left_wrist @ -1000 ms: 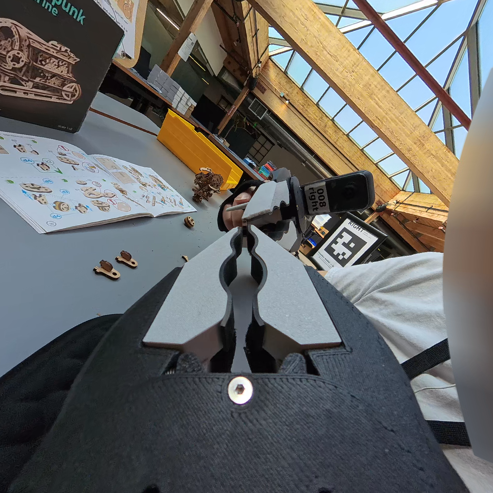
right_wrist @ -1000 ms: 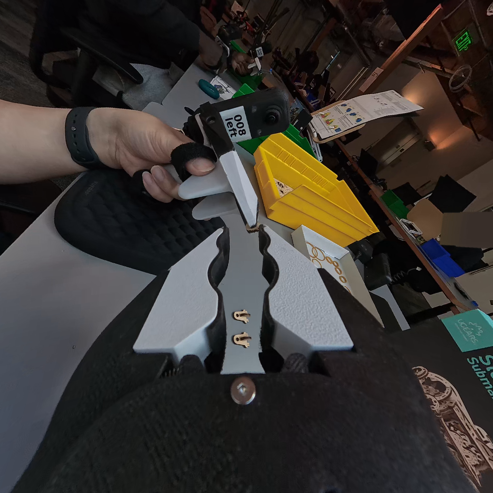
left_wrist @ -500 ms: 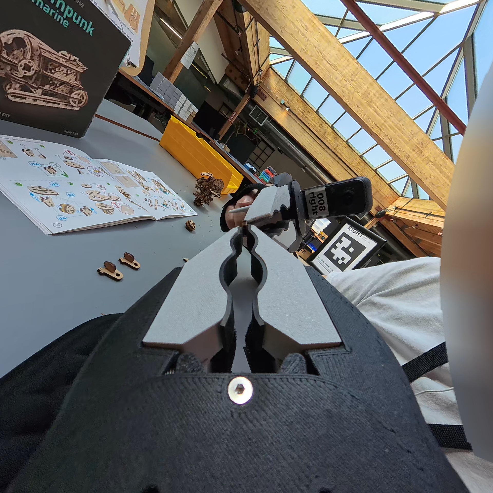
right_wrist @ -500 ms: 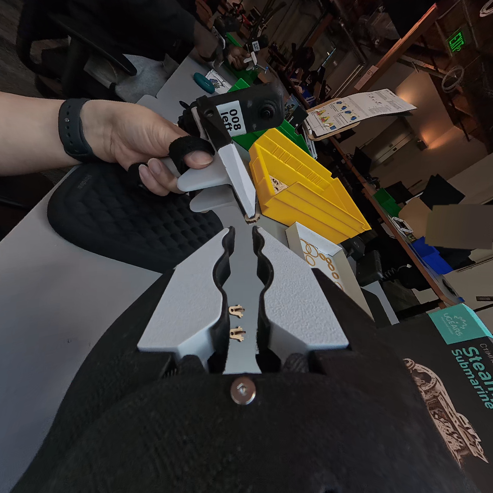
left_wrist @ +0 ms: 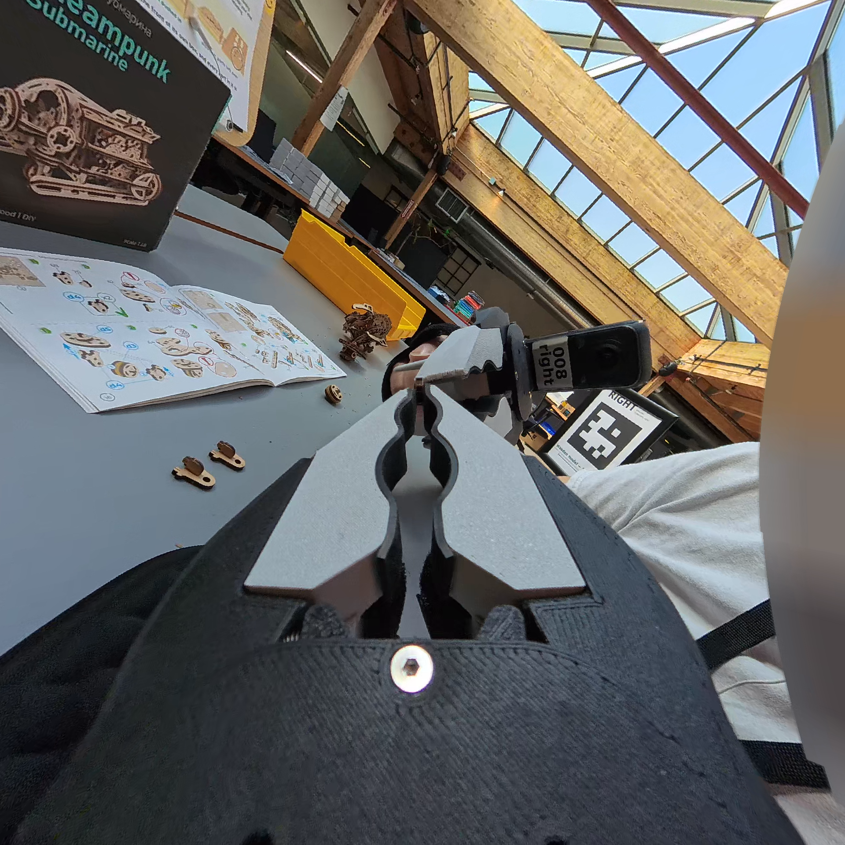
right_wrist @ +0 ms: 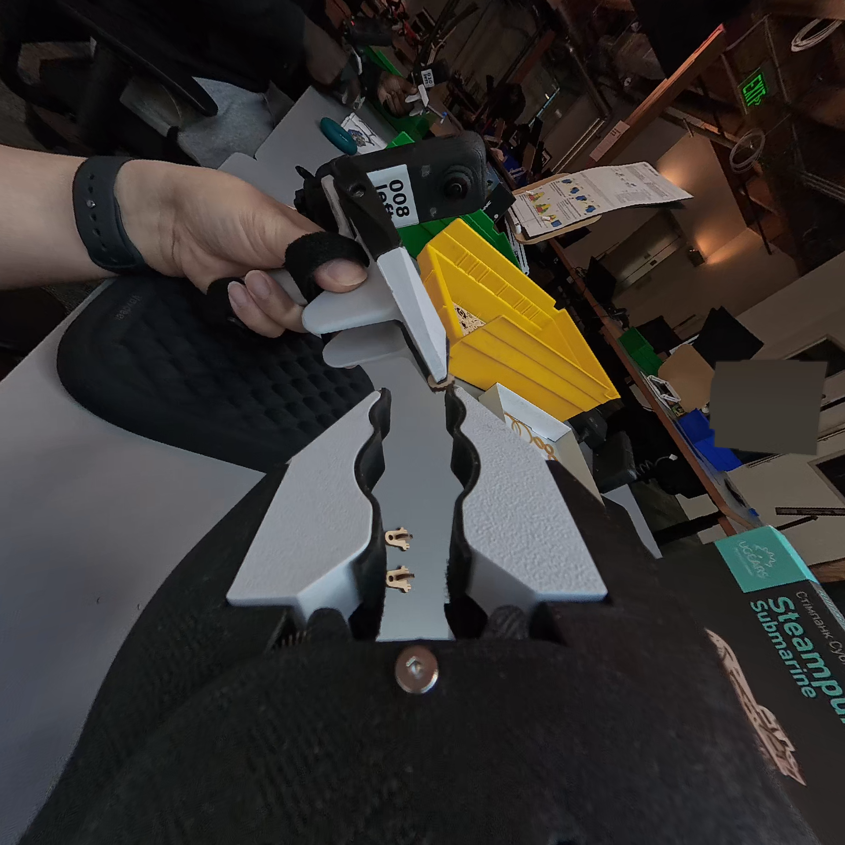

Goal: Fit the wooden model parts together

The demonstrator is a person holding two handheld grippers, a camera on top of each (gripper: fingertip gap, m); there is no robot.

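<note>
My left gripper [left_wrist: 417, 402] is shut on a small wooden part [left_wrist: 418, 388], held above the grey table. In the right wrist view the left gripper [right_wrist: 436, 372] comes in from the upper left, with the small wooden part [right_wrist: 440, 385] showing at its tip. My right gripper [right_wrist: 418, 395] is open and empty, and its right fingertip [right_wrist: 455, 398] sits right beside that part. In the left wrist view the right gripper [left_wrist: 430, 377] meets my left fingertips. Two small loose wooden parts [left_wrist: 194, 471] [right_wrist: 398, 538] lie on the table below.
An open instruction booklet [left_wrist: 160, 338], the dark kit box [left_wrist: 91, 114], a part-built wooden assembly [left_wrist: 366, 331] and a small wooden wheel [left_wrist: 333, 393] lie on the table. A yellow bin [right_wrist: 512, 329], a white box [right_wrist: 526, 416] and a black mat [right_wrist: 183, 366] are near. Less than 4 cm separates the two grippers' tips.
The right gripper's jaws narrowed half a second ago and have opened wider again. The left gripper's tip with its part now sits by the right gripper's right fingertip.
</note>
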